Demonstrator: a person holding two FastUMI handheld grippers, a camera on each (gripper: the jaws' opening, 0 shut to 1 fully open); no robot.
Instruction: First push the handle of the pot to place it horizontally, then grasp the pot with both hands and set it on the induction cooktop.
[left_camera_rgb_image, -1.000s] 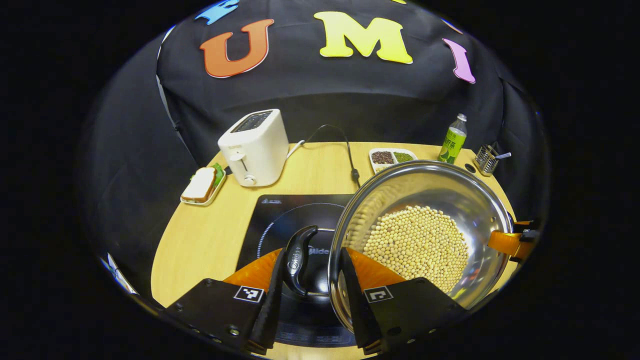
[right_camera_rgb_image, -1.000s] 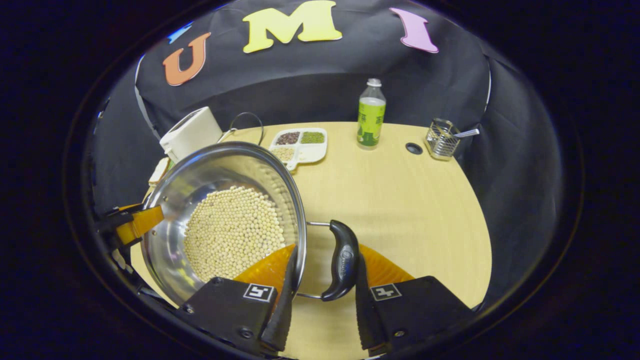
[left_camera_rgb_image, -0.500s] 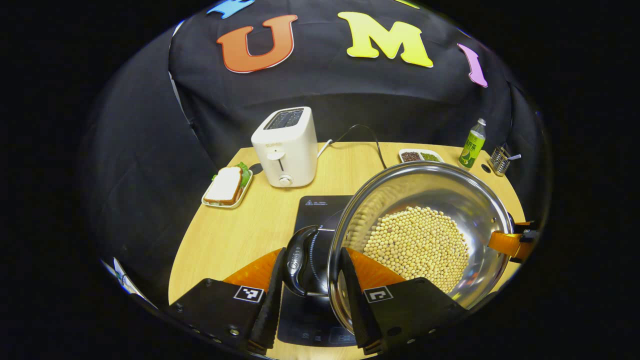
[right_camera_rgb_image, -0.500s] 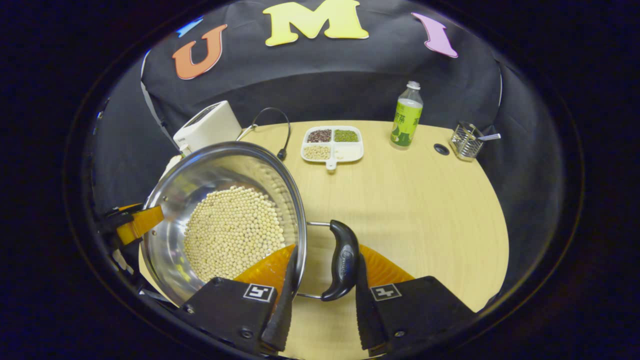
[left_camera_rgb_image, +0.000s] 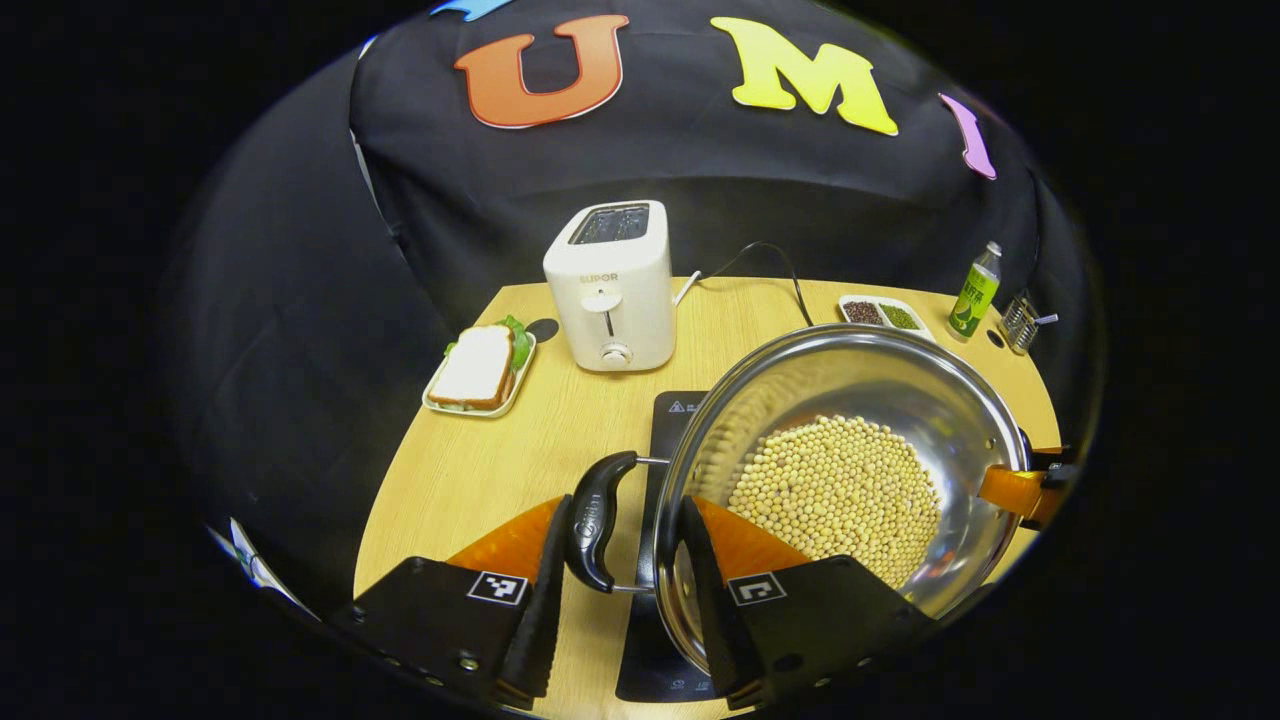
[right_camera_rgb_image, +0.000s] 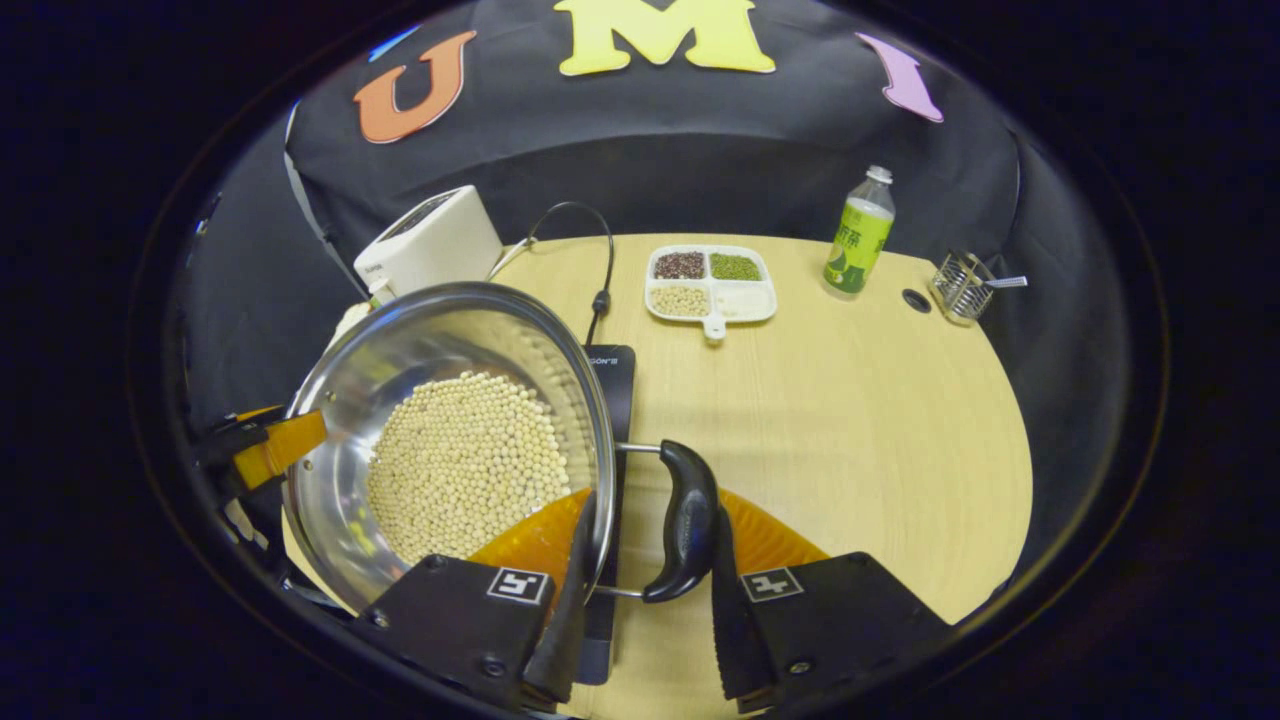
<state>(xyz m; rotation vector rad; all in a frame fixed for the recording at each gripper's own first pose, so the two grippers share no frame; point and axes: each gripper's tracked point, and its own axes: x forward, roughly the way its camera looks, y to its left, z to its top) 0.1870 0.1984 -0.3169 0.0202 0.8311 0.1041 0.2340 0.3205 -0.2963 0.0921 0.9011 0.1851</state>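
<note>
Both grippers clench the steel pot's (left_camera_rgb_image: 850, 470) side handles: left gripper (left_camera_rgb_image: 620, 560), right gripper (right_camera_rgb_image: 640, 560). The induction cooktop (right_camera_rgb_image: 610, 385) lies beneath the pot, between them.

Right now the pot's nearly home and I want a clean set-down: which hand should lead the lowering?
Left, probably: the left tongs clamp a pot handle and their view shows the induction cooktop's back corner and front edge under the pot.

Shiny polished metal pot (left_camera_rgb_image: 900, 380) with glossy plastic handles (left_camera_rgb_image: 596, 520), on a matt wood-grain table (right_camera_rgb_image: 850, 400)
</note>
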